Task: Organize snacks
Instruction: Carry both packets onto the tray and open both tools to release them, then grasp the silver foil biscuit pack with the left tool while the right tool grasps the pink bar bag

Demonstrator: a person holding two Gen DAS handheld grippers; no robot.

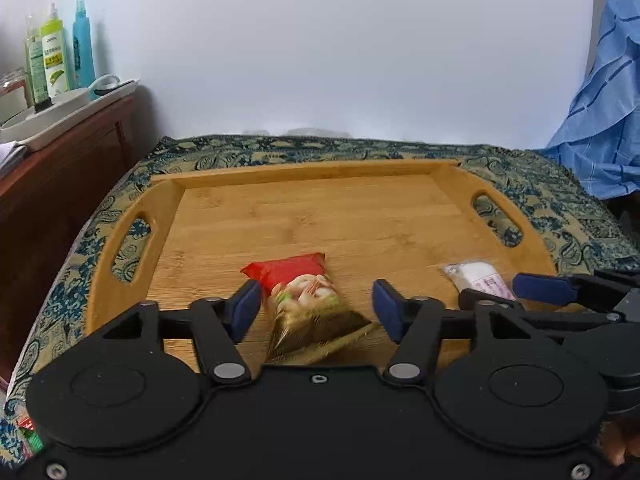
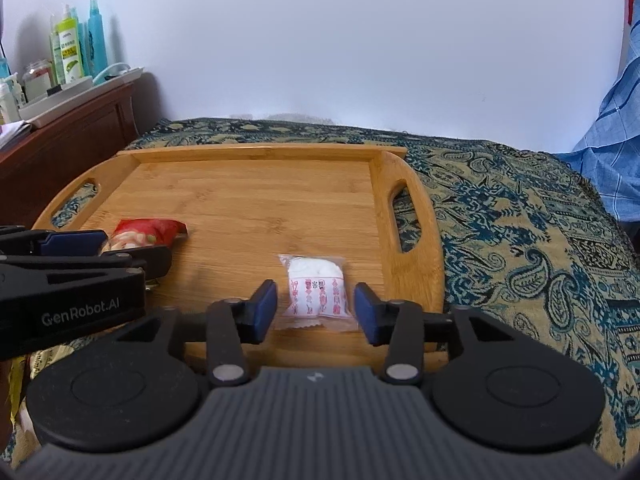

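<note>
A wooden tray (image 1: 248, 204) with two handle slots lies on a patterned cloth; it also shows in the right wrist view (image 2: 256, 184). A red and gold snack packet (image 1: 304, 300) lies on the tray between the open jaws of my left gripper (image 1: 316, 308), not touching the pads. A clear packet with a white snack and pink print (image 2: 318, 288) lies near the tray's front right, between the open jaws of my right gripper (image 2: 316, 308). The red packet (image 2: 148, 232) shows partly behind the left gripper in the right wrist view. The white packet (image 1: 478, 276) shows in the left wrist view.
A blue and tan paisley cloth (image 2: 520, 216) covers the surface. A dark wooden cabinet (image 1: 60, 168) at the left holds a white tray with bottles (image 1: 54, 56). Blue fabric (image 1: 604, 120) hangs at the right. A white wall is behind.
</note>
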